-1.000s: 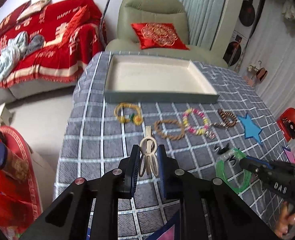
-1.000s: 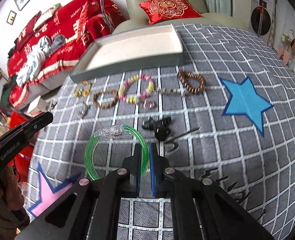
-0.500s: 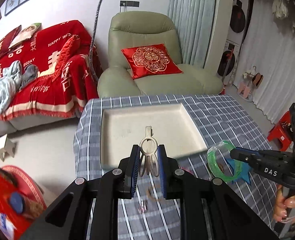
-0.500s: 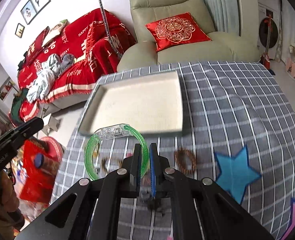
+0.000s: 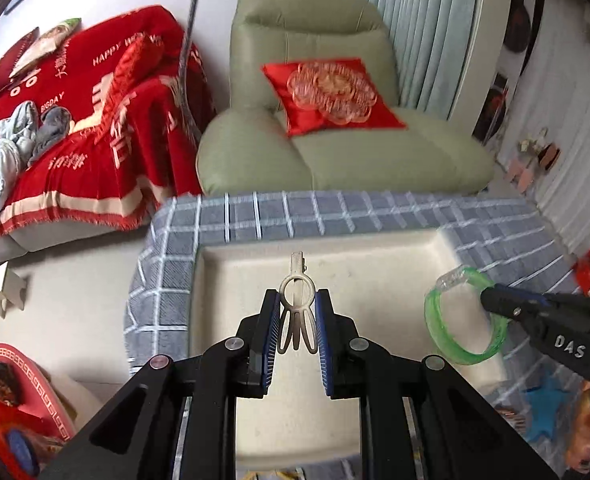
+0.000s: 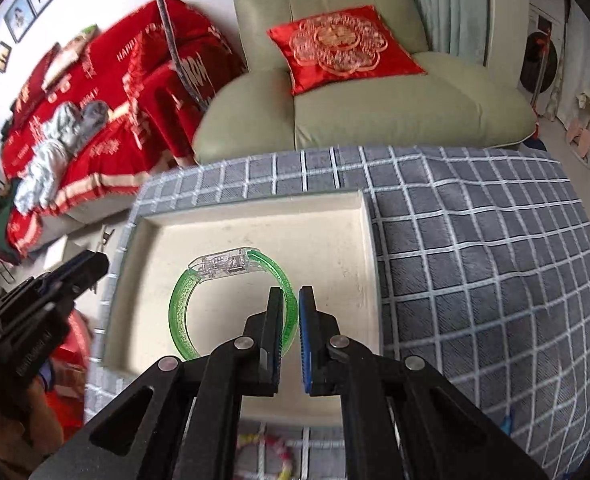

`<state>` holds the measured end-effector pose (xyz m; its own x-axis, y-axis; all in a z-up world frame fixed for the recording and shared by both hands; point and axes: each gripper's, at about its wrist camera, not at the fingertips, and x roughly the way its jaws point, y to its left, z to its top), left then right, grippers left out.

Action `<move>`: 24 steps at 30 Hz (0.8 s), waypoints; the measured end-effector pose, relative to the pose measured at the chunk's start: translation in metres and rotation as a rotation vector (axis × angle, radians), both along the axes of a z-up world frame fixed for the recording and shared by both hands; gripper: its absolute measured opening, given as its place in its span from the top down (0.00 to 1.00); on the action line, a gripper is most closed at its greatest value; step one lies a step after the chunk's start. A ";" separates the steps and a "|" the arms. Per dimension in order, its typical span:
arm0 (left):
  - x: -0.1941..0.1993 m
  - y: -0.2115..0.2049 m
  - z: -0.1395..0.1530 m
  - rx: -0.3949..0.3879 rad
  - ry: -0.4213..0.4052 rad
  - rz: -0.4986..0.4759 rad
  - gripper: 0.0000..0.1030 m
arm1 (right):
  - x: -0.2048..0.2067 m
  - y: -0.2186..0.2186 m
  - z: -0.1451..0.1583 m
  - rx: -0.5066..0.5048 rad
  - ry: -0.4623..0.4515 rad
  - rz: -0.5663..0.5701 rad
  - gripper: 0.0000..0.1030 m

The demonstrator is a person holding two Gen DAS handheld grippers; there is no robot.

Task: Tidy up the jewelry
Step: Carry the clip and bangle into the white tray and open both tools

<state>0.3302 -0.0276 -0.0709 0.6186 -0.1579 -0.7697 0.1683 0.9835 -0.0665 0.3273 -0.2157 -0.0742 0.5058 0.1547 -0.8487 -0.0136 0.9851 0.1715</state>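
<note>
Right wrist, translucent green bangle (image 6: 183,300), clear clasp, claw-pinched

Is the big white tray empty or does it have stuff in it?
Empty. The tray floor looks bare; the green bracelet is held above it.

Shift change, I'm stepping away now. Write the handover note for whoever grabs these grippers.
Left gripper: shut on the beige hair clip, held over the tray.
Right gripper: shut on the green bangle, also over the tray.
Tray: sits on the checked cloth; nothing lies in it that these views show.
Done: both pieces carried to the tray, neither released.
Left: lower and release the clip and bangle, then fetch the rest. A pink-and-yellow bead bracelet lies on the cloth on the near side of the tray.
</note>
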 end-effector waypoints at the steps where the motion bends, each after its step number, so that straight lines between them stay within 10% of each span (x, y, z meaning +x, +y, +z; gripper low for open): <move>1: 0.004 -0.002 -0.011 0.010 0.017 0.002 0.66 | 0.002 0.001 -0.008 -0.002 0.009 0.000 0.92; 16: 0.011 -0.027 -0.075 0.178 0.057 0.013 0.66 | 0.013 0.008 -0.065 -0.063 0.066 0.007 0.90; 21: 0.007 -0.026 -0.074 0.175 0.054 0.020 0.66 | 0.000 0.002 -0.048 -0.008 0.029 -0.008 0.44; 23: 0.005 -0.022 -0.074 0.144 0.059 0.027 0.46 | -0.008 0.000 -0.039 0.001 0.005 -0.007 0.43; 24: 0.005 -0.019 -0.072 0.131 0.056 0.038 0.06 | -0.012 0.000 -0.034 0.007 -0.003 -0.005 0.43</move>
<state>0.3355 -0.0466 -0.1434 0.5780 -0.0313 -0.8154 0.1302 0.9900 0.0542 0.3150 -0.2161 -0.1086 0.5090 0.1577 -0.8462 -0.0089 0.9840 0.1780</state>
